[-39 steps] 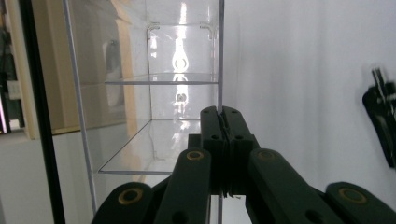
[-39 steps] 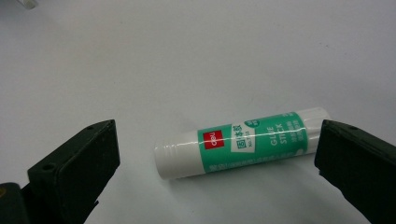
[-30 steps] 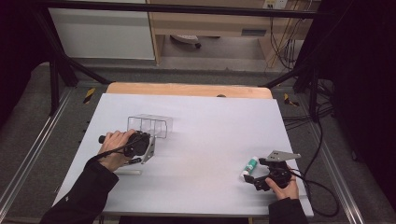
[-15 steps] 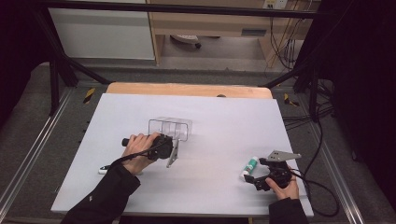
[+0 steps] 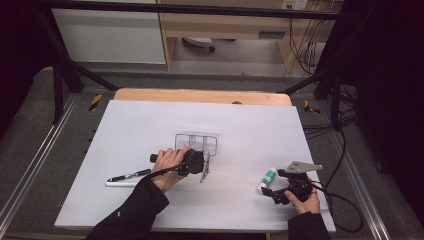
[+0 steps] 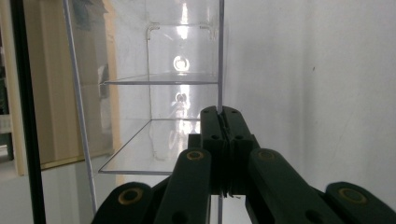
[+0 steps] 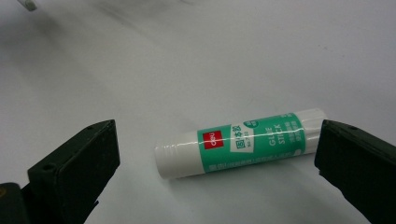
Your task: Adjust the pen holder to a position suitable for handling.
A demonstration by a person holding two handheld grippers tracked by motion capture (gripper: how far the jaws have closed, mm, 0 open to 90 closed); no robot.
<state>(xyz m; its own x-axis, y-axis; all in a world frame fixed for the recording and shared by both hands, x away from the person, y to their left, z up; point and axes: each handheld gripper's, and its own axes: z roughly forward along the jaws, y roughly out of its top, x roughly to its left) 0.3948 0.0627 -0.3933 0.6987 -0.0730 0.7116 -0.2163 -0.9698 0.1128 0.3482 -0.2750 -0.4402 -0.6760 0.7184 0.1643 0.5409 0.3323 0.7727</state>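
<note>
The clear acrylic organizer (image 5: pixel 197 142) stands near the middle of the white counter (image 5: pixel 125 125), and my left gripper (image 6: pixel 220 122) is clenched on the thin edge of one of its walls, jaws pressed together around the pane. In the left gripper view its shelves (image 6: pixel 159 81) run off to the left of my jaws. My right gripper (image 7: pixel 217 154) is released, jaws wide apart on either side of a green and white glue stick (image 7: pixel 240 142) lying flat on the counter at the right, touching neither jaw. A black pen (image 5: pixel 129 175) lies left of my left hand (image 5: pixel 170 162).
</note>
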